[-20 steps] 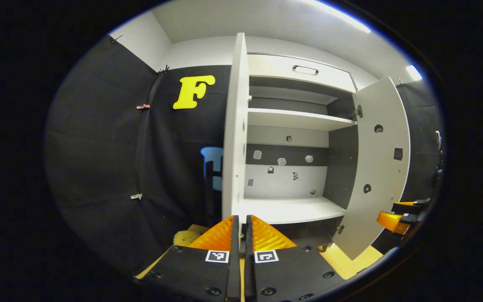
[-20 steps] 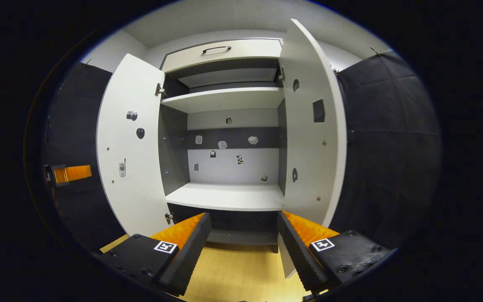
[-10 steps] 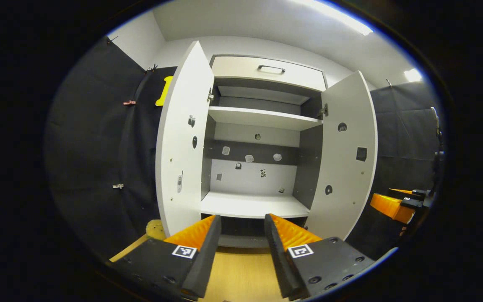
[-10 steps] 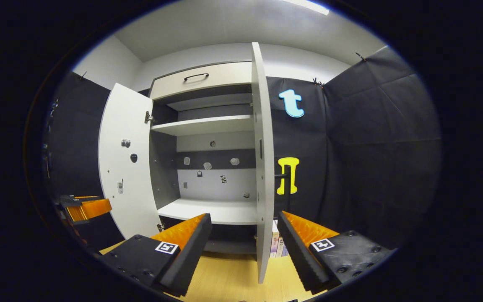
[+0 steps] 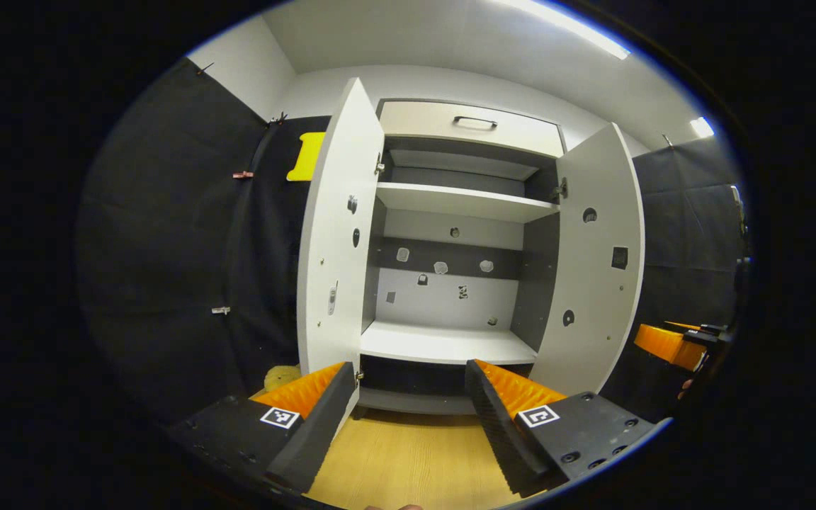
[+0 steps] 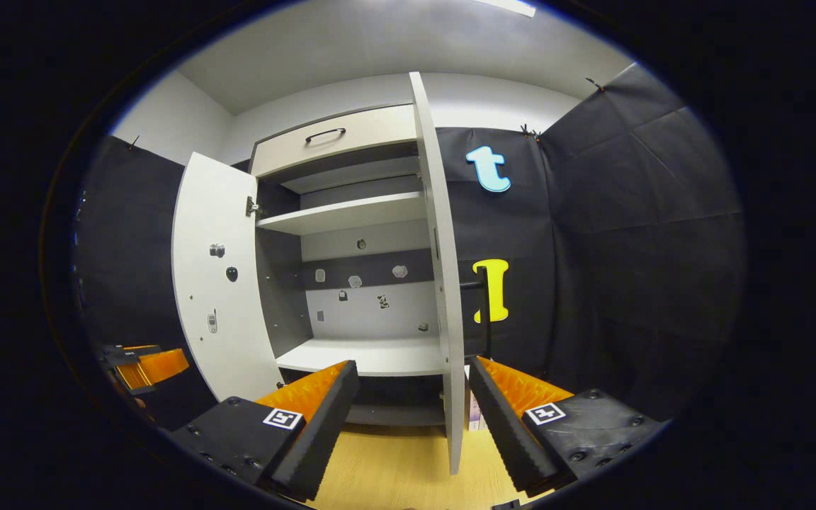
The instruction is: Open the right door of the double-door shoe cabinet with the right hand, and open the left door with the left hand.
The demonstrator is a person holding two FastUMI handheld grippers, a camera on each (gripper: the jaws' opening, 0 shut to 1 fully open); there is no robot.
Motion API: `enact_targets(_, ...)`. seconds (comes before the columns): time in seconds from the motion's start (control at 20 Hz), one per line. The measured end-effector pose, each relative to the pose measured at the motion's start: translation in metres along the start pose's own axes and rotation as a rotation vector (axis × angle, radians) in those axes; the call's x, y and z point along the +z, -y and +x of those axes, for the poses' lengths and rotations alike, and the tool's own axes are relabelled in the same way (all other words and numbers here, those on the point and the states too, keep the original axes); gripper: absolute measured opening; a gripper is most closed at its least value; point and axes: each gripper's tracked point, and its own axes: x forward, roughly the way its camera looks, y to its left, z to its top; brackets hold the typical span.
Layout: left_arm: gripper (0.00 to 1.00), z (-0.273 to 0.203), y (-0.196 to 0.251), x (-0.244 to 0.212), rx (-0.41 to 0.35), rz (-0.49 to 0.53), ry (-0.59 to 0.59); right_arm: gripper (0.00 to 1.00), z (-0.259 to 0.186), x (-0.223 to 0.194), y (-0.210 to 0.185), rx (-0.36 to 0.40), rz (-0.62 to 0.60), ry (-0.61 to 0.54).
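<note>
Left gripper view: two open doors (image 5: 337,234), two shelves (image 5: 461,202).

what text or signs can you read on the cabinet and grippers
No readable words or numbers.
Small stickers on the white left door, white right door and the cabinet's back panel: too small to read.
Square black-and-white markers on the left gripper and right gripper: patterns, not text.

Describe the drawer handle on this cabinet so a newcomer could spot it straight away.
Start at the pale shoe cabinet standing against the black booth wall, both doors swung open. Look above the top shelf to the closed drawer front across the cabinet's head. The drawer handle is the dark bar at its middle; unlike the small stickers inside, it sits outside and lies horizontal.
</note>
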Motion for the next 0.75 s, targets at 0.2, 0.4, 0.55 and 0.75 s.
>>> enact_targets(0.2,0.95,0.008,-0.021,-0.007,0.016,0.006,-0.018,0.98,0.002,-0.027,-0.012,0.004,-0.01,-0.057)
enact_targets(0.4,0.95,0.014,-0.022,-0.002,0.01,0.019,0.002,0.98,0.003,-0.038,-0.013,-0.015,0.01,-0.081)
enact_targets(0.55,0.96,0.017,-0.021,0.006,0.006,0.054,0.02,0.98,0.007,-0.037,-0.011,-0.028,0.004,-0.078)
enact_targets(0.75,0.95,0.02,-0.01,0.007,-0.045,0.054,0.022,0.98,0.009,-0.031,-0.013,-0.039,0.019,-0.057)
